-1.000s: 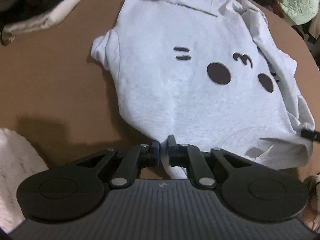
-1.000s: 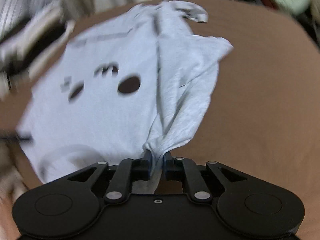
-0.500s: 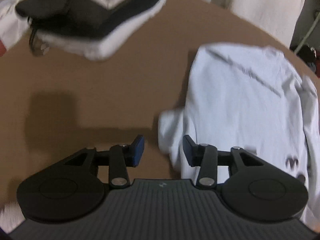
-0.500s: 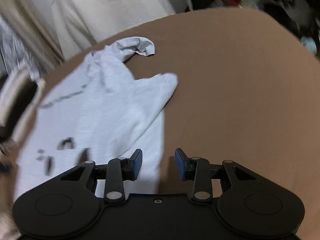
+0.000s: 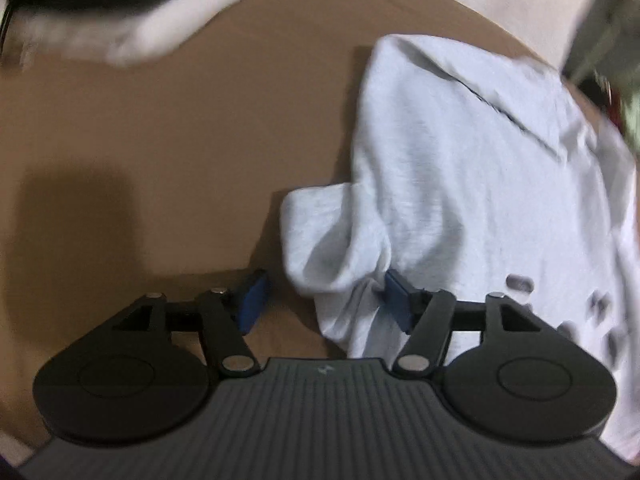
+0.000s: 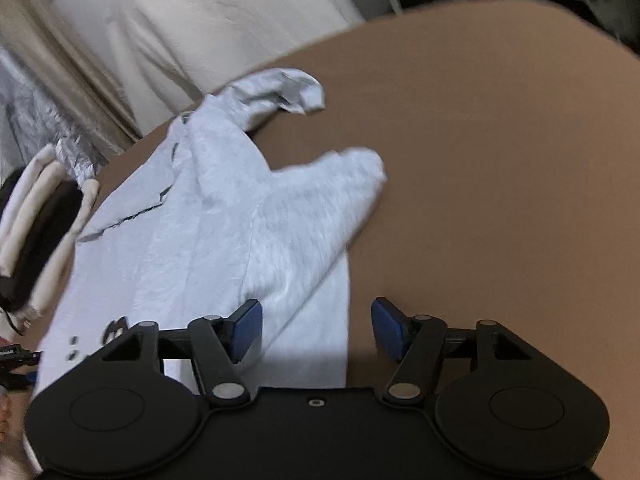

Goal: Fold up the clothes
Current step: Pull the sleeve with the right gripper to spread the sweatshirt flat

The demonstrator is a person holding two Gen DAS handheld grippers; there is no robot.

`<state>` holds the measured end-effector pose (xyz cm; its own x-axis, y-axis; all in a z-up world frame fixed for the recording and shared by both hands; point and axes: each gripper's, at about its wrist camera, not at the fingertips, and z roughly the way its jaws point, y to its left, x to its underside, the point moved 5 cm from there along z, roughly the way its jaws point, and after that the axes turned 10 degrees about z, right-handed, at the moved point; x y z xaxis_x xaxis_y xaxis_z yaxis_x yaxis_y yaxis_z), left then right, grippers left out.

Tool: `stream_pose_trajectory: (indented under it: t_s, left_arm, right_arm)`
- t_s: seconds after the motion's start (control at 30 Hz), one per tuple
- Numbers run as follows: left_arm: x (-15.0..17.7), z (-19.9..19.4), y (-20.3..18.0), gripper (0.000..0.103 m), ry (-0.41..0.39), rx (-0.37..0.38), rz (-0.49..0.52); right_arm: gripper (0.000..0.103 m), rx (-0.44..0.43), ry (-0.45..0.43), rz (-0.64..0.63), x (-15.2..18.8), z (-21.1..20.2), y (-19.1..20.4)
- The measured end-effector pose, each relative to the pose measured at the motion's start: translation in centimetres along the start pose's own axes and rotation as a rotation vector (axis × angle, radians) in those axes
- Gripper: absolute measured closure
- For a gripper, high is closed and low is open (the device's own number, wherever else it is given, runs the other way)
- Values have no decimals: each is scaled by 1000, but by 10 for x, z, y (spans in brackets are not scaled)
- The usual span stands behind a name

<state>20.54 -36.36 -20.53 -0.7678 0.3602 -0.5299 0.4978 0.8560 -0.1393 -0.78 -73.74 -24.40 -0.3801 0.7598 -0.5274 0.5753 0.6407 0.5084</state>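
Observation:
A light grey T-shirt [image 5: 460, 160] with a dark print lies spread on the brown table [image 5: 140, 140]. My left gripper [image 5: 325, 302] hovers low at the shirt's left sleeve [image 5: 332, 240]. Its jaws are closing with the bunched sleeve between the blue pads, and the left pad [image 5: 254, 302] is still off the cloth. In the right wrist view the T-shirt [image 6: 200, 240] lies to the left, its right sleeve [image 6: 336, 184] pointing out over the table [image 6: 500, 160]. My right gripper [image 6: 316, 330] is over the shirt's side edge. Its jaws are opening and grip nothing.
A stack of folded black and white clothes [image 5: 100, 8] sits at the far left of the table, also seen at the left edge as the stack [image 6: 36, 220]. A cream cloth [image 6: 220, 20] hangs behind the table. A silvery sheet [image 6: 36, 128] lies at the back left.
Both grippers let go of the shirt's hem and opened. They moved forward along the shirt, the left toward the left sleeve, the right toward the right side edge.

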Motion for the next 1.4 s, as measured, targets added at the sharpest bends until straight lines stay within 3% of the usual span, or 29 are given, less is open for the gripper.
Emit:
stream_pose_trajectory:
  t_s: [0.03,0.07,0.1,0.13,0.2,0.3,0.4,0.43,0.53,0.6,0.67,0.7,0.73,0.87,0.9,1.0,1.1,1.23,1.4]
  left_arm:
    - [0,1,-9,97,-8,-15,59]
    - [-3,-9,-11,96,-53,-28,73]
    - [-6,-18,-13,97,-98,-40,86]
    - [-9,-29,-15,97,-144,-52,99]
    - [-10,-75,-2,97,-262,-56,27]
    - [-7,-104,26,98,-329,-60,-87]
    - [0,-70,43,99,-208,-326,-4]
    - [2,-55,46,99,-135,-343,-2]
    - [9,-31,54,98,-7,-188,-126]
    - [9,-29,51,96,-3,-165,-131]
    - [9,-27,50,96,3,-188,-117]
    - [9,-26,50,96,8,-177,-127]
    - [10,-25,48,94,9,-157,-144]
    - [15,-36,63,86,5,-89,-214]
    - [15,-35,64,86,4,-91,-211]
    - [15,-34,63,86,6,-97,-200]
    - [15,-29,61,84,20,-95,-195]
    - [15,-29,62,84,17,-91,-205]
    - [13,-33,61,83,-7,-209,-152]
  right_arm:
    - [51,5,-22,-46,-1,4,5]
    - [65,29,-46,-106,0,5,10]
    - [96,57,-68,-158,-2,3,15]
    - [98,85,-91,-211,-3,0,20]
    - [99,97,-167,-212,-8,-19,25]
    - [99,148,-239,-163,-15,-53,22]
    - [100,261,-272,-174,-16,-72,16]
    - [100,300,-265,-166,-17,-71,12]
    - [102,403,-263,-137,-24,-71,1]
    - [103,558,-318,-192,-24,-80,0]
    - [103,651,-379,-284,-26,-88,-1]
    - [100,569,-364,-225,-31,-93,-9]
    - [96,424,-312,-105,-39,-95,-23]
    - [86,80,-165,435,-40,-96,-87]
    - [81,43,-141,498,-38,-94,-95]
    - [55,24,-85,526,-34,-83,-96]
    - [54,-33,-67,548,-29,-74,-88]
    - [54,-173,-87,609,-28,-77,-87]
    - [53,-195,-74,652,-21,-84,-90]
